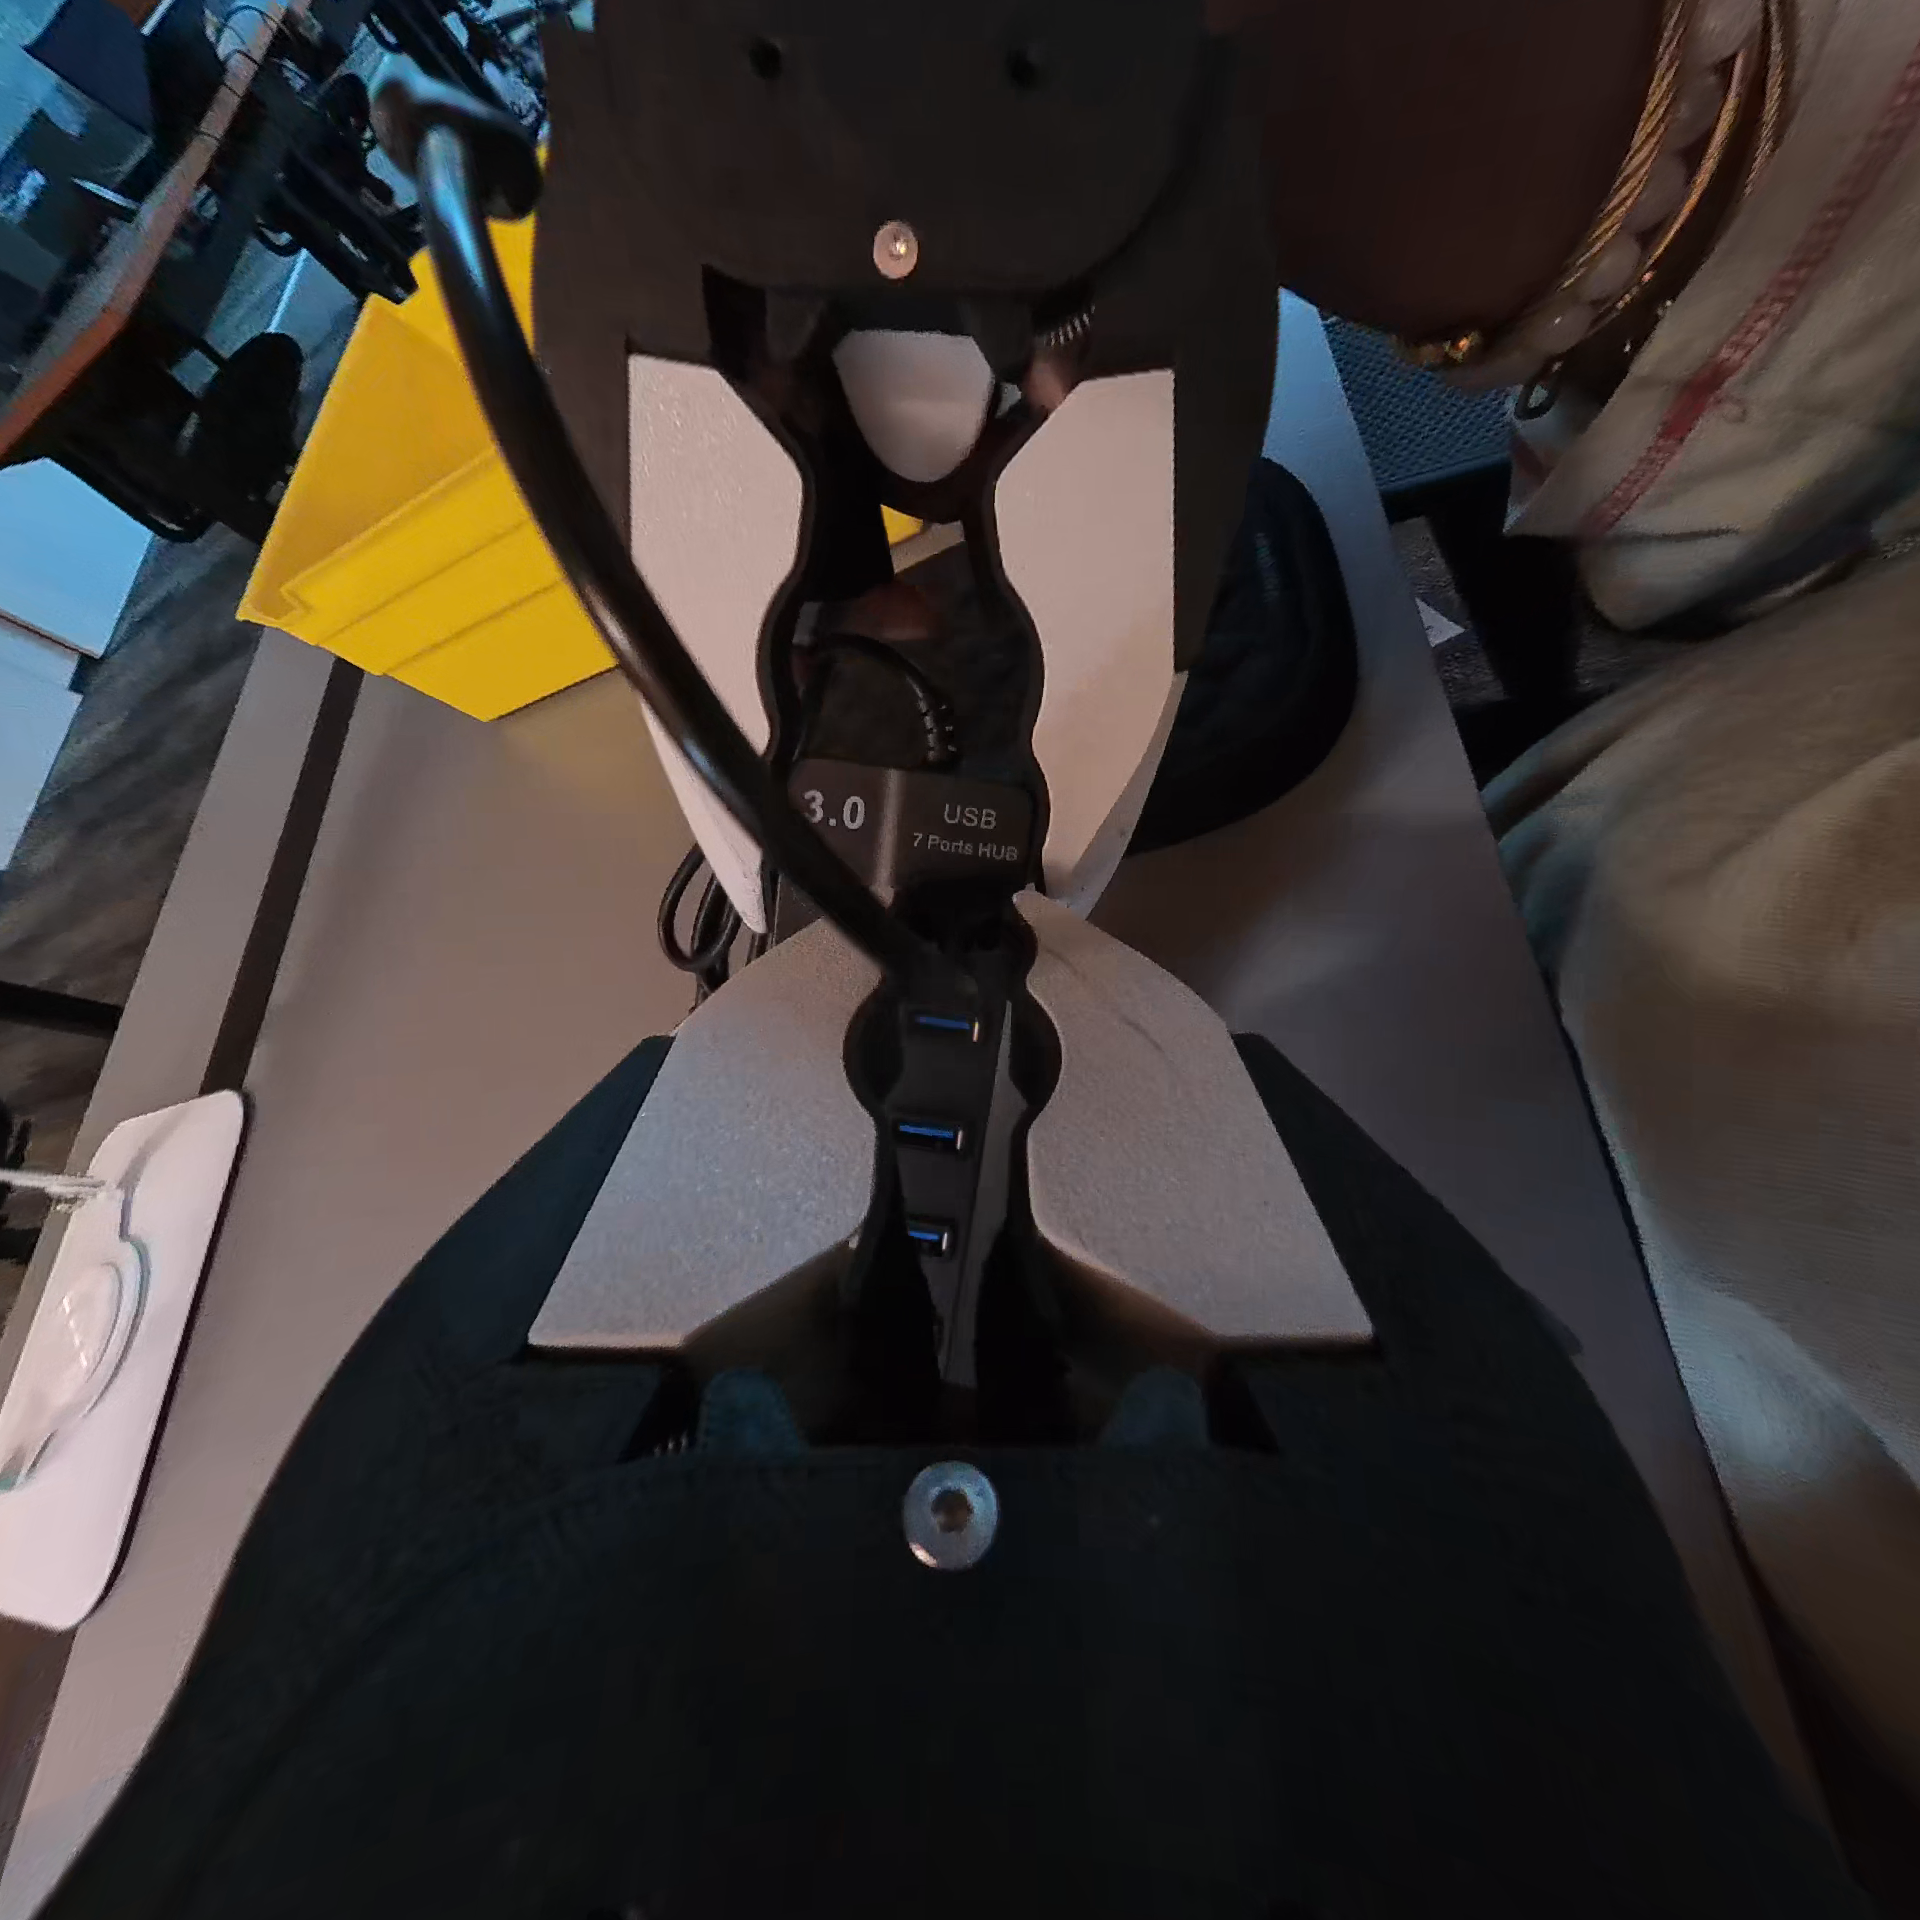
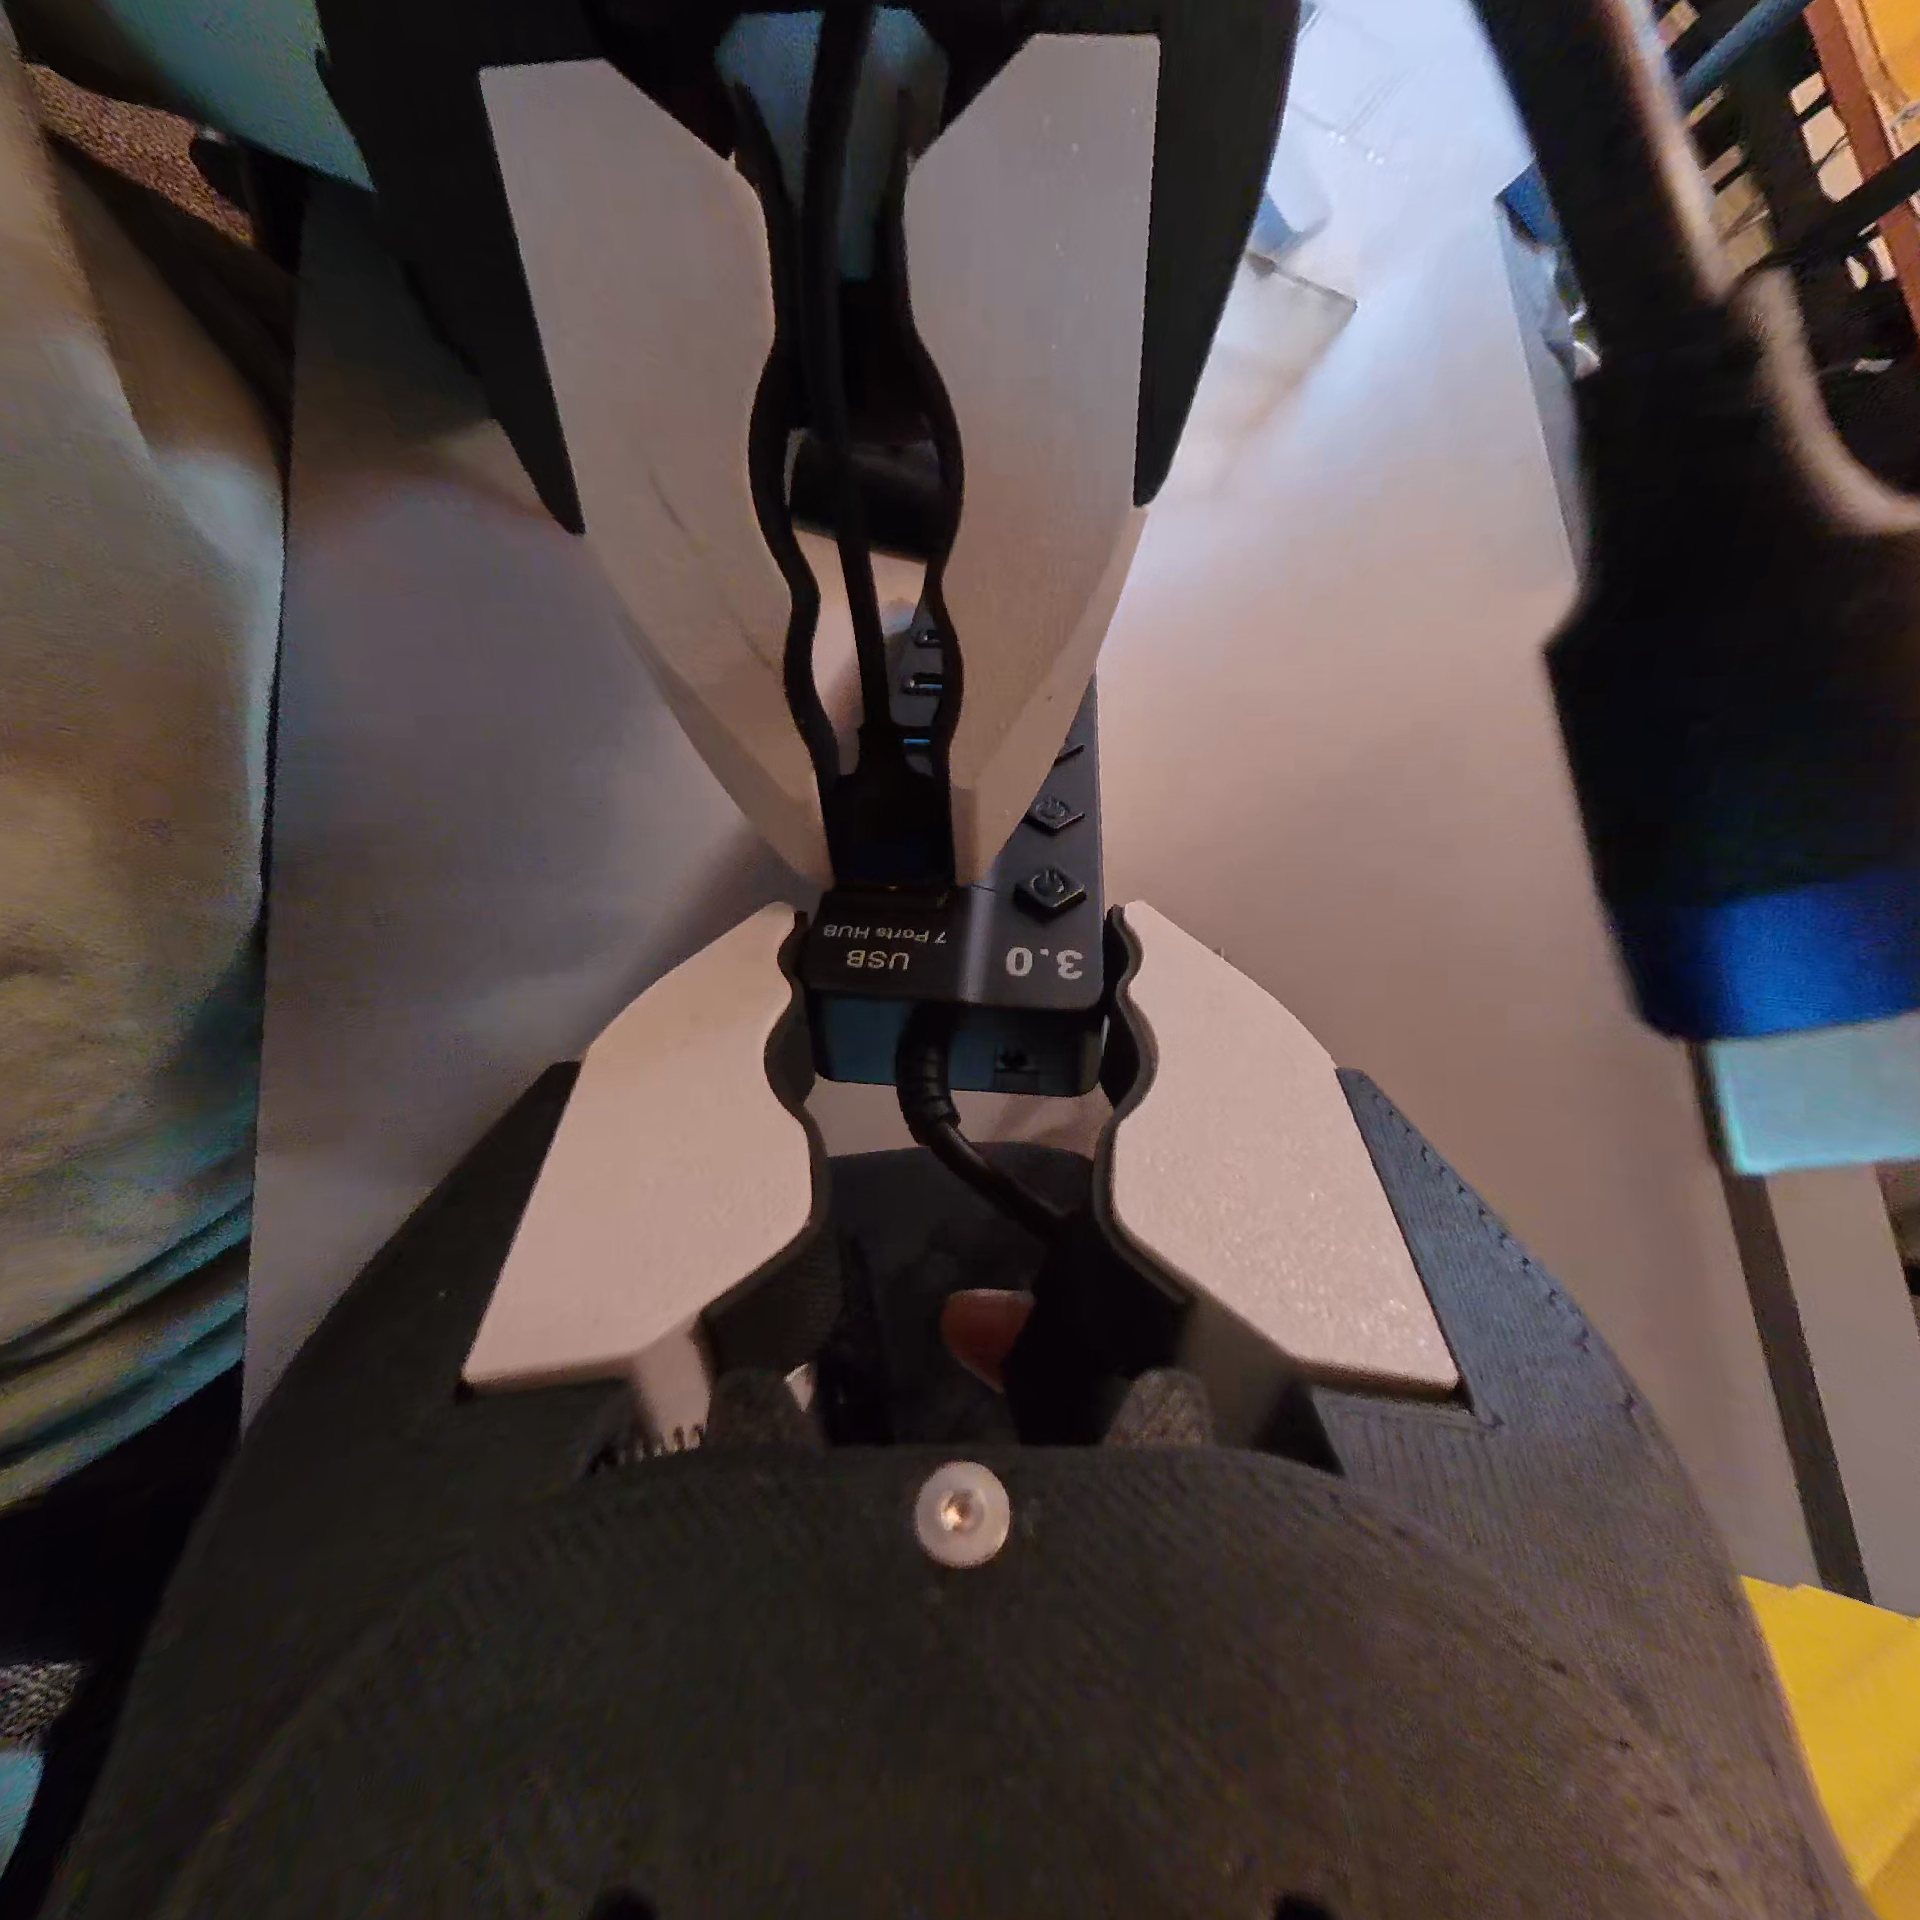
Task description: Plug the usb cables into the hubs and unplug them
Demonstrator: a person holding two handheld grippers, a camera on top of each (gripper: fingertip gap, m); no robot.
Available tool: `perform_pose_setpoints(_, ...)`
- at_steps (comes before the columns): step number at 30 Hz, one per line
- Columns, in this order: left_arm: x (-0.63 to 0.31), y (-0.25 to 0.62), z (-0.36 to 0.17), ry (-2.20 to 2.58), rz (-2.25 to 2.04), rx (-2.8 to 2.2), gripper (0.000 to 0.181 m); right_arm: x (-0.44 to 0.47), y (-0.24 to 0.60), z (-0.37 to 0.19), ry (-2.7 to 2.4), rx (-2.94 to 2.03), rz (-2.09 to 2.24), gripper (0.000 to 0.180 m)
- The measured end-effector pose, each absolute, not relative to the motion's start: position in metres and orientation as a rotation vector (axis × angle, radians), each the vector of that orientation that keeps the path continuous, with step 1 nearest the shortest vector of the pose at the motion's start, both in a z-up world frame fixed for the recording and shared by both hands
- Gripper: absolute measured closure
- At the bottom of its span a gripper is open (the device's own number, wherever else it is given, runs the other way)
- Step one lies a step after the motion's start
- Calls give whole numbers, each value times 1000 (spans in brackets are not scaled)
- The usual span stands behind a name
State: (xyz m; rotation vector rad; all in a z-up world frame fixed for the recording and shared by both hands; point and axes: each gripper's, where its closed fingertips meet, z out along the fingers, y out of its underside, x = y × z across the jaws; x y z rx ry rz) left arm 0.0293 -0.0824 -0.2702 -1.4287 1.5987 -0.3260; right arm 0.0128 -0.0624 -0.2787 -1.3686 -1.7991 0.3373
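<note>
A: Start from the hub [image 1: 940,1132]. What lies to its left?

B: In the left wrist view, a white packet [image 1: 94,1351] on the counter [image 1: 436,935] edge, well left of the hub, and a yellow bin [image 1: 416,520] left of it and farther back. Then the left claw [image 1: 951,987] itself, clenched on a black plug [image 2: 883,821] right at the hub's side; the cable [image 1: 540,499] loops up and away to the left of the hub.

A: And the hub?

B: Held off the counter between the two claws. The right claw [image 2: 951,935] grasps its labelled end, fingers [image 2: 686,1122] on both flanks. The hub's own cord [image 2: 935,1101] leaves that end and runs back into the right claw.

A: Which way does it run?

B: Its long axis runs straight from the right claw toward the left one, so the claws face each other along it. The plug meets the row of ports crosswise to that axis. The left claw is the nearer one to the plug; I judge any push or pull goes across the hub's length while the right claw braces.

A: How does it look?

B: A slim black bar, blue-lined ports along one face, small buttons [image 2: 1049,888] along another. Whether the plug is fully seated, I cannot tell.

A: Right of the hub?

B: A big blurred black plug with a blue band [image 2: 1745,831] in the right wrist view.
</note>
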Motion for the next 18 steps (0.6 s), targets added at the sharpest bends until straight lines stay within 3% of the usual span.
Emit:
perform_pose_setpoints(3,37,-81,-271,1594,-376,-1410,162,20,-63,-281,-1765,-1378,469,125)
perform_pose_setpoints(6,28,-57,-274,1521,-254,-1460,90,40,-62,-277,-1676,-1371,621,125)
perform_pose_setpoints(7,26,-53,-277,1519,-226,-1458,78,47,-60,-275,-1652,-1363,640,125)
perform_pose_setpoints(11,32,-47,-285,1532,-149,-1375,59,58,-58,-281,-1639,-1367,700,125)
perform_pose_setpoints(14,40,-51,-296,1622,-171,-1313,70,57,-66,-282,-1662,-1320,763,125)
perform_pose_setpoints(18,48,-52,-329,1759,-190,-1401,115,59,-68,-285,-1679,-1302,757,125)
